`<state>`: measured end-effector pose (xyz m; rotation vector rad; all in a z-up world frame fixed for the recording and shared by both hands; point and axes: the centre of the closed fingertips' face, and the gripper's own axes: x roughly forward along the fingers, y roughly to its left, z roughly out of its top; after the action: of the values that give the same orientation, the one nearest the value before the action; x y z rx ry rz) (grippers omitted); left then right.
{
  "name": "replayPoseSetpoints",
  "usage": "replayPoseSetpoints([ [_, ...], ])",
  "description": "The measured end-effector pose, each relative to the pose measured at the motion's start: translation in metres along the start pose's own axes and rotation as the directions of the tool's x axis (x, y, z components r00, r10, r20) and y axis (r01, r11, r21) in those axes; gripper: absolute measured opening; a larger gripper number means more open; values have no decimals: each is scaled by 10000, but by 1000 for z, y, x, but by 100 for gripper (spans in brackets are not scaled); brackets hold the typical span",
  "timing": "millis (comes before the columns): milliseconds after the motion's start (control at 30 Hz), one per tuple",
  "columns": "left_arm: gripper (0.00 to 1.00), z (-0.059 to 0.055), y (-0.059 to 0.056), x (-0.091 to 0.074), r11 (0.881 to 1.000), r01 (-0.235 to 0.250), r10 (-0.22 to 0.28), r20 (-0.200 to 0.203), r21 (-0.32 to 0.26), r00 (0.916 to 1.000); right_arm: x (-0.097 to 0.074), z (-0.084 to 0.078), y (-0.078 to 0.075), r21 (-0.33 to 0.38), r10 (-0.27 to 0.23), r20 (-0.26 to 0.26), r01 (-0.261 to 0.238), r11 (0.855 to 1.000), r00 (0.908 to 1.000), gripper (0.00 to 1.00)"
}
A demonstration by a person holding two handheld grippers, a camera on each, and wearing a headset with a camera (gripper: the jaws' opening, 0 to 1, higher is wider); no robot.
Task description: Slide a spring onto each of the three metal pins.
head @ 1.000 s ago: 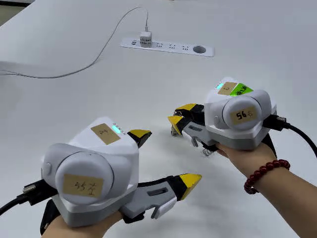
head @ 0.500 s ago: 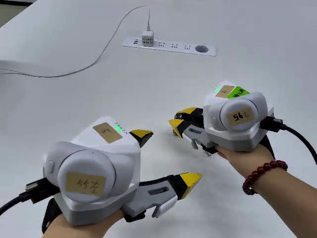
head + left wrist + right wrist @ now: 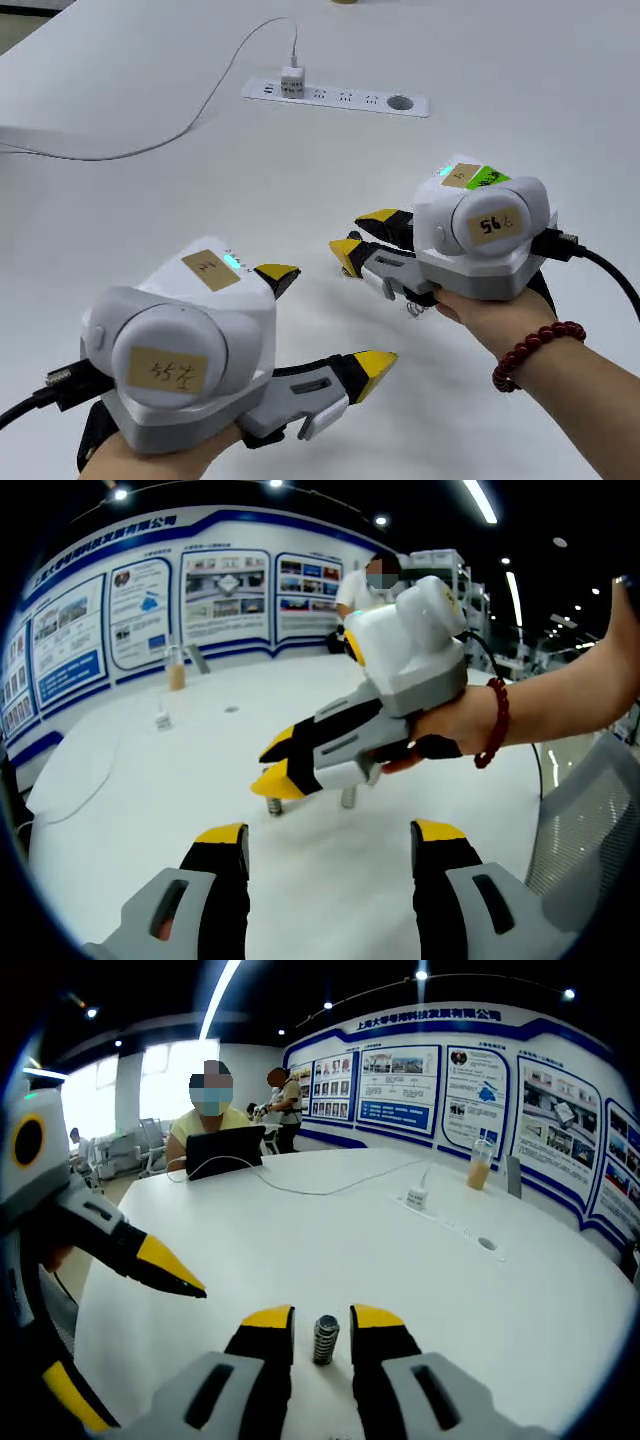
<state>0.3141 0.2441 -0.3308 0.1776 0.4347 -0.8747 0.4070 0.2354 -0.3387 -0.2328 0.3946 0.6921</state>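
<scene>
Now the right gripper (image 3: 362, 233) has nudged left, its narrowly parted jaws flanking an upright spring (image 3: 327, 1338) on the table, not visibly pinching; left gripper (image 3: 326, 317) waits nearer, spread wide. Looks like a pickup lining up.

I count one grey coiled metal spring (image 3: 326, 1338), two short upright metal pins (image 3: 348, 798), one long white power strip (image 3: 335, 97) and one white cube charger (image 3: 291, 80).

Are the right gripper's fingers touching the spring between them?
Apart. In the right gripper view, the spring stands between the fingers, with white table visible on both sides of it.
</scene>
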Motion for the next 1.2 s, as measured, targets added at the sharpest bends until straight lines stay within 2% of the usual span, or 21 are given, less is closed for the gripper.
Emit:
replayPoseSetpoints([
  [133, 67, 0, -1, 0, 10000, 18, -18, -6, -13, 10000, -9, 3, -1, 322, -78, -5, 79, 9995, 10000, 27],
  [467, 67, -1, -3, 0, 9998, 18, -17, -69, 220, 10000, -34, 5, -7, 623, -258, -111, 265, 9977, 9996, 37],
  [700, 67, -1, -4, 2, 9991, -16, 20, -102, 417, 9999, -51, 6, -11, 891, -452, 67, 444, 9950, 9990, 44],
  [800, 65, 0, -5, 2, 9992, -34, 36, -27, 396, 10000, -59, 3, -13, 1010, -545, 69, 536, 9934, 9985, 47],
  [1200, 64, 0, -10, 9, 9960, 258, -238, -243, 857, 9994, -91, -12, -25, 1159, -1067, -65, 1068, 9875, 9943, 51],
])
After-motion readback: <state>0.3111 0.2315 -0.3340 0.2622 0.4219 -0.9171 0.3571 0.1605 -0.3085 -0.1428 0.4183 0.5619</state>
